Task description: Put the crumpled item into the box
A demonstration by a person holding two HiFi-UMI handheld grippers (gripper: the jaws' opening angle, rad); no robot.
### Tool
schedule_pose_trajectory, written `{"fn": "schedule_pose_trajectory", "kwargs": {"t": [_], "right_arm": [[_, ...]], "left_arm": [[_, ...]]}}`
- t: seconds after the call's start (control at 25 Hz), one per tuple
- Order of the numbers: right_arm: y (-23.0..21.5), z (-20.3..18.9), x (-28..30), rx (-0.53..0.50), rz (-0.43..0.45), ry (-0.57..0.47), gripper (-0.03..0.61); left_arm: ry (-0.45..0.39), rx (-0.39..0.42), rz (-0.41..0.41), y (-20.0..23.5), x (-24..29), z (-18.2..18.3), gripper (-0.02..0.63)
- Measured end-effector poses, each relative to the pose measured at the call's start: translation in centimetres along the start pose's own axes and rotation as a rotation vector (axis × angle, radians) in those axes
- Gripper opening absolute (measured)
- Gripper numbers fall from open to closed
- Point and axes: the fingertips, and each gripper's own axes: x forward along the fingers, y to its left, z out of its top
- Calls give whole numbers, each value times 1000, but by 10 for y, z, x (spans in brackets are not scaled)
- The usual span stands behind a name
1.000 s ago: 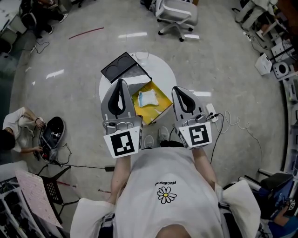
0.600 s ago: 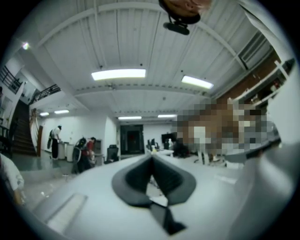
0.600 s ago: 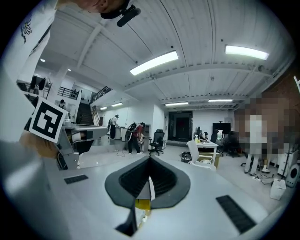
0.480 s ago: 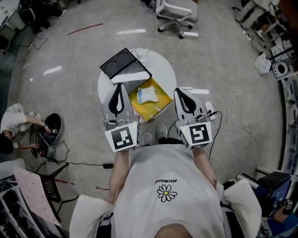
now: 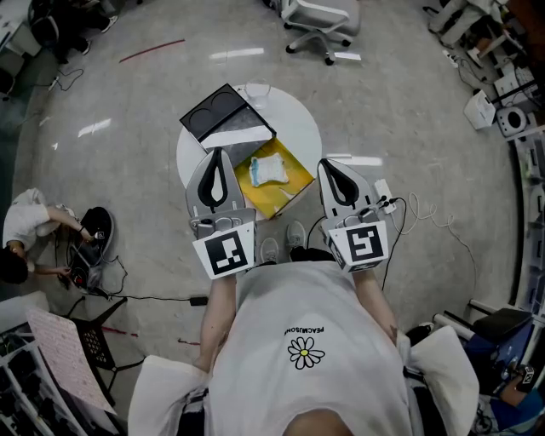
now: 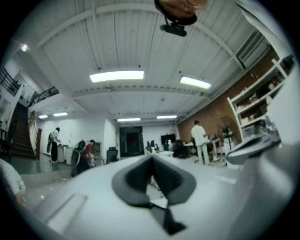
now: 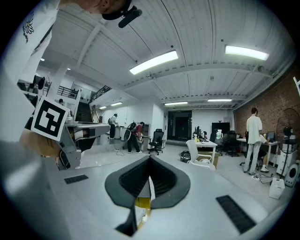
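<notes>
A small round white table (image 5: 300, 128) stands on the grey floor in front of the person, and on its near side sits an open yellow box (image 5: 274, 201). The crumpled item (image 5: 270, 171) – a white wad with some pale blue in it – lies inside that box, on its floor, free of both tools. On the far left of the table rests a black tray (image 5: 223, 117) with two round hollows. The left gripper (image 5: 220, 153) is held over the near left part of the table, just left of the box; its own view shows its jaws clenched tip to tip with nothing between them. The right gripper (image 5: 329, 164) is held to the right of the box, over the table's near right rim, so the box lies between the two tools. In the right gripper view its jaws are likewise pressed together and hold nothing – only a strip of the yellow box shows through the slit below the tips. Neither tool touches the box or the wad. Farther off, an office chair (image 5: 321, 24) stands beyond the table, cables (image 5: 426, 223) trail over the floor to the right, and a crouching person (image 5: 24, 243) is at the far left of the head view.
</notes>
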Motion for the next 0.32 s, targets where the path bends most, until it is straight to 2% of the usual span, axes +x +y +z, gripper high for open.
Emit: {"fn": "schedule_pose_trajectory", "kwargs": {"t": [0.32], "right_arm": [[-1, -9, -7, 7, 4, 16, 0]], "left_arm": [[9, 18, 11, 1, -4, -3, 0]]}}
